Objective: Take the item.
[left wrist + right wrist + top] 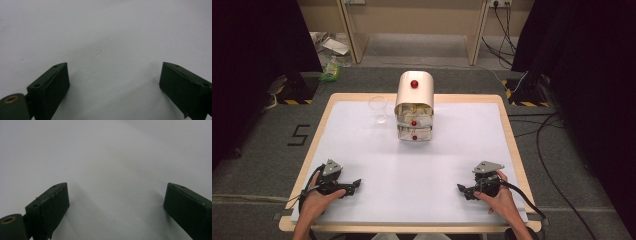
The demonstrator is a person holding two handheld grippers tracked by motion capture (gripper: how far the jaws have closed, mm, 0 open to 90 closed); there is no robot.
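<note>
A small cream cabinet [414,107] with a rounded top and red knobs stands at the far middle of the white table [412,160]. Its lower drawers show paper-like contents. A clear glass [378,109] stands just left of it. My left gripper [357,184] rests near the table's front left, held by a hand, pointing right. My right gripper [460,188] rests at the front right, pointing left. In the left gripper view my left gripper [113,72] has its jaws wide apart over bare white surface. My right gripper [116,192] is equally open in its own view, with nothing between the jaws.
The table has a wooden rim [507,130]. Cables [542,150] trail across the grey floor at the right. A bottle and litter [331,70] lie on the floor at the far left. Dark curtains flank both sides.
</note>
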